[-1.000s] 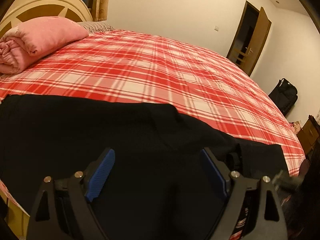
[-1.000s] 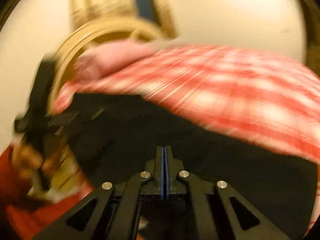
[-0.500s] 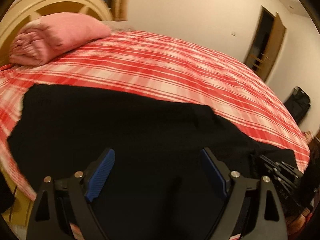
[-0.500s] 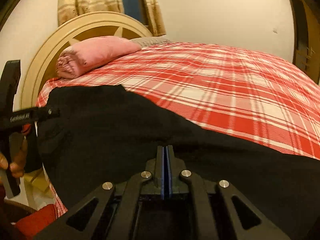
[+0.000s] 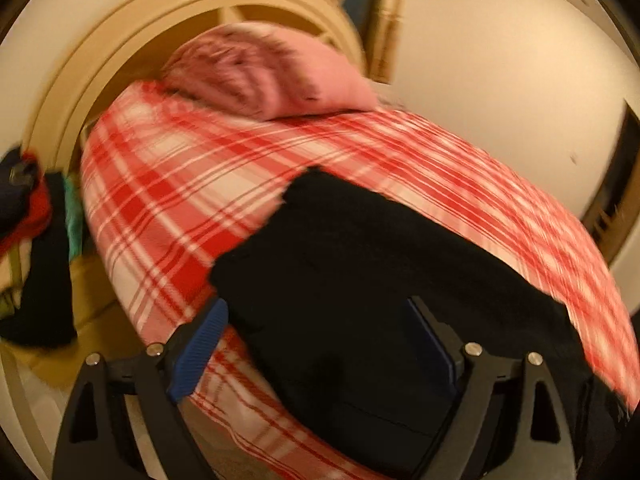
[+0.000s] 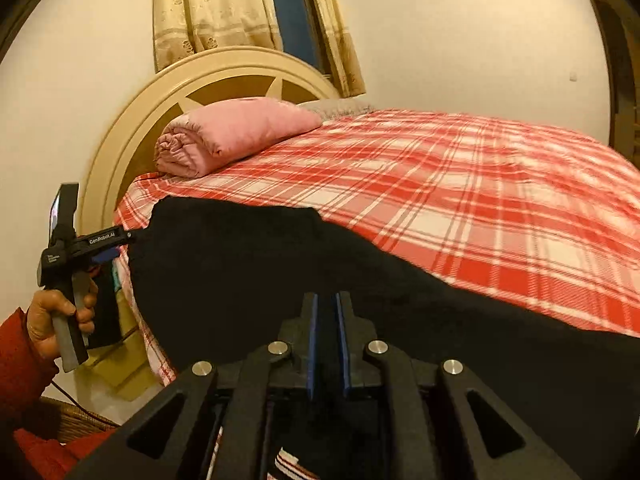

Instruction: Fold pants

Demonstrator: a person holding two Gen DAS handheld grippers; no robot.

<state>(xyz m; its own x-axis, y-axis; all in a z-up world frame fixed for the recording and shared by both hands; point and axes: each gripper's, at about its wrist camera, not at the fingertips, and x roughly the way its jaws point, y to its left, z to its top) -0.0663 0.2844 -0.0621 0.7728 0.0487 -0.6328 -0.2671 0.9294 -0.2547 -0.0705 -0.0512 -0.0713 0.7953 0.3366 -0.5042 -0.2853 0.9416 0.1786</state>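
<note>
Black pants (image 5: 360, 280) (image 6: 240, 272) lie stretched along the near edge of a bed with a red plaid sheet (image 5: 168, 200) (image 6: 460, 200). My left gripper (image 5: 316, 304) is open wide over the pants' end nearest the headboard, one blue pad over the sheet and the other over the cloth. In the right wrist view the left gripper (image 6: 120, 242) is held by a hand in a red sleeve, at the pants' left edge. My right gripper (image 6: 326, 300) hovers low over the middle of the pants. Its jaws are opening, a narrow gap between the pads.
A rolled pink blanket (image 5: 272, 76) (image 6: 228, 136) lies against the round cream headboard (image 6: 132, 120). A pile of clothes (image 5: 32, 240) sits off the bed's left side. Curtains (image 6: 208, 8) hang behind the headboard. The bed's edge drops off just under both grippers.
The left gripper has swung left along the pants towards the headboard end and rolled. The right gripper's pads, pressed together before, now stand slightly apart.
</note>
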